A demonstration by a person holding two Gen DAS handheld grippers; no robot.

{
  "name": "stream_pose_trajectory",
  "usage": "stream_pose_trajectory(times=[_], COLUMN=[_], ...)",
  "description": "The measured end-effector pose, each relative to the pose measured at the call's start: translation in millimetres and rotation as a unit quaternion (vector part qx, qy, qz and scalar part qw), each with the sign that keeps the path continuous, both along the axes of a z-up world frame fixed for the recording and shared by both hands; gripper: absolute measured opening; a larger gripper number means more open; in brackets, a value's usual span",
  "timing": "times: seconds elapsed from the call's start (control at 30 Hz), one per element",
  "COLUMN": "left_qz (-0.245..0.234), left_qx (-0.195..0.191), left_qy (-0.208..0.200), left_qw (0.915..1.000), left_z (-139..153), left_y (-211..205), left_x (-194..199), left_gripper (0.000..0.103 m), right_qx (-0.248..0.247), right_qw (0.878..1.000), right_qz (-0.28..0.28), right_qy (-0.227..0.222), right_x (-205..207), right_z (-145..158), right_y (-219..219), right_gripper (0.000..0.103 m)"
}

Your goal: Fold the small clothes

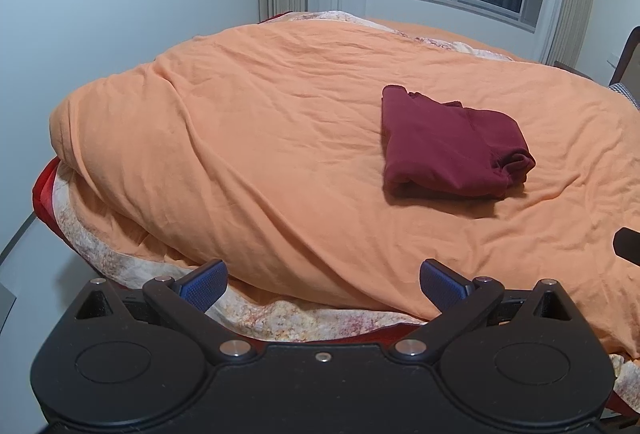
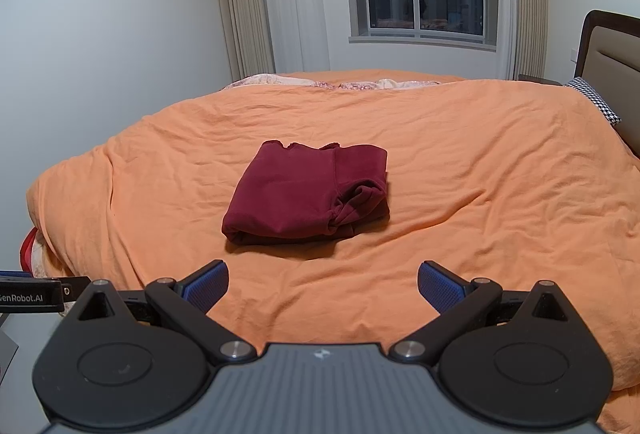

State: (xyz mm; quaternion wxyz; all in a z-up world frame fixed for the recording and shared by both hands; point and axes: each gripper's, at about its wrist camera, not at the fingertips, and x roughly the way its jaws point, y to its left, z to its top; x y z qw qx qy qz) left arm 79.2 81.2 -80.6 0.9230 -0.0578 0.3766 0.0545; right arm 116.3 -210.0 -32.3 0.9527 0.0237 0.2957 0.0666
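One maroon garment (image 2: 306, 191), folded, lies on the orange duvet (image 2: 480, 193) of the bed, well ahead of both tongs. Right tongs (image 2: 322, 284): spread wide, empty, touching nothing, aimed straight at the garment. Left tongs (image 1: 322, 284): equally wide, empty, held level near the bed's edge, garment ahead to their right.

Left hand-held gripper (image 1: 322, 284): blue-padded fingers (image 1: 204, 284) spread wide, nothing between, held level and low. Right hand-held gripper (image 2: 323, 286): same wide-spread pose, fingers (image 2: 440, 288) empty, pointing forward.
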Motion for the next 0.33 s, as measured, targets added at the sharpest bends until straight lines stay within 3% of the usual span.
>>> stream_pose_trajectory(times=[0.33], left_qz=[-0.012], left_qx=[0.001], left_qy=[-0.016], left_qw=[0.9998], left_z=[3.2], left_y=[0.5], left_x=[-1.8], left_gripper=[0.102], right_qx=[-0.001], right_qw=[1.0], right_qz=[0.001], right_qy=[0.001], right_x=[0.2], right_z=[-1.3], right_y=[1.1], right_gripper=[0.103])
